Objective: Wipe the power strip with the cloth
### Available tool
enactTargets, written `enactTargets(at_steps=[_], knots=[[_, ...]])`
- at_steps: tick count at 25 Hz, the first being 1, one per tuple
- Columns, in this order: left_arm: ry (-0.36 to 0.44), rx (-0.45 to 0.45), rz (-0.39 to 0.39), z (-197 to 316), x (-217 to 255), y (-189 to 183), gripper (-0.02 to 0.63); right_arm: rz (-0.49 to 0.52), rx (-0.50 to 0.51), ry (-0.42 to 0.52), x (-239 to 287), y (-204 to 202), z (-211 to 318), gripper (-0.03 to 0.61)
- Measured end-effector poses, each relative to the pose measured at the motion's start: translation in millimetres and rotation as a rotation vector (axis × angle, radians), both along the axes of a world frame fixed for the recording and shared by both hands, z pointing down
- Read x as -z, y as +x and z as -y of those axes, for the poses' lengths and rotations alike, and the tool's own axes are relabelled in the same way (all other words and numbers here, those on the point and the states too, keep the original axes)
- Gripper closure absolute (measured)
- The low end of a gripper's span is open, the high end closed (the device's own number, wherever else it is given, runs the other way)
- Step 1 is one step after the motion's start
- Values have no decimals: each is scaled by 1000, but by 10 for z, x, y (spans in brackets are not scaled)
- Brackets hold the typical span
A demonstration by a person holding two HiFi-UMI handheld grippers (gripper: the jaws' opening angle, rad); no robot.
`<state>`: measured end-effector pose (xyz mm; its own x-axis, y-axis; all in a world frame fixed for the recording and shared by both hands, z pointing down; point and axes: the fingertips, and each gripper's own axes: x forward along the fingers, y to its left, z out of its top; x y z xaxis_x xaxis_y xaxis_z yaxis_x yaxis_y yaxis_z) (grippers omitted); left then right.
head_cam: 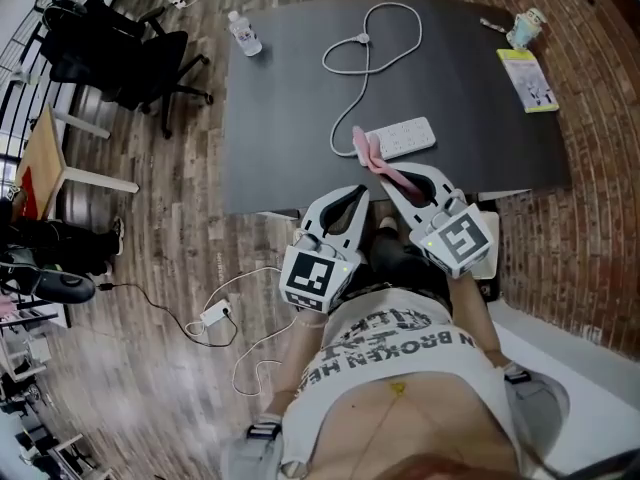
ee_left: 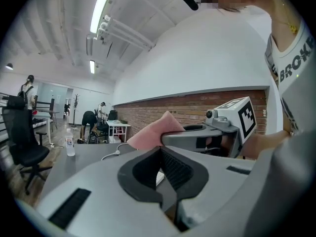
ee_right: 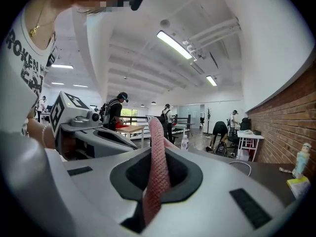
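Observation:
A white power strip (head_cam: 400, 138) lies on the dark table (head_cam: 290, 118), and its white cable (head_cam: 365, 43) loops toward the far side. My right gripper (head_cam: 392, 181) is shut on a pink cloth (head_cam: 368, 154), which hangs from the jaws and touches the strip's near left end. In the right gripper view the cloth (ee_right: 157, 177) runs up between the jaws of the right gripper (ee_right: 158, 154). Just to the left, over the table's near edge, my left gripper (head_cam: 350, 200) is shut with nothing in it. The left gripper view shows the left gripper (ee_left: 162, 149) with its jaws together, and the cloth (ee_left: 155, 131) beyond.
A water bottle (head_cam: 244, 34) stands at the table's far left corner. A booklet (head_cam: 528, 78) and a small bottle (head_cam: 524, 28) sit at the far right. A black office chair (head_cam: 120, 63) and a wooden side table (head_cam: 45, 163) stand to the left. A charger (head_cam: 215, 315) lies on the floor.

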<state>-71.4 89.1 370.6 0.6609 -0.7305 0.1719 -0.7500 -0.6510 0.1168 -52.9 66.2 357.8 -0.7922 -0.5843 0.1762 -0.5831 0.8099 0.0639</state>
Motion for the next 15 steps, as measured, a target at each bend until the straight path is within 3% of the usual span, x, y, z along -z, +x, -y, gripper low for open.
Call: enactTargets(at_steps=[15], knots=[[-2, 78, 51, 927, 88, 486, 606, 14, 116, -22, 74, 429, 892, 561]])
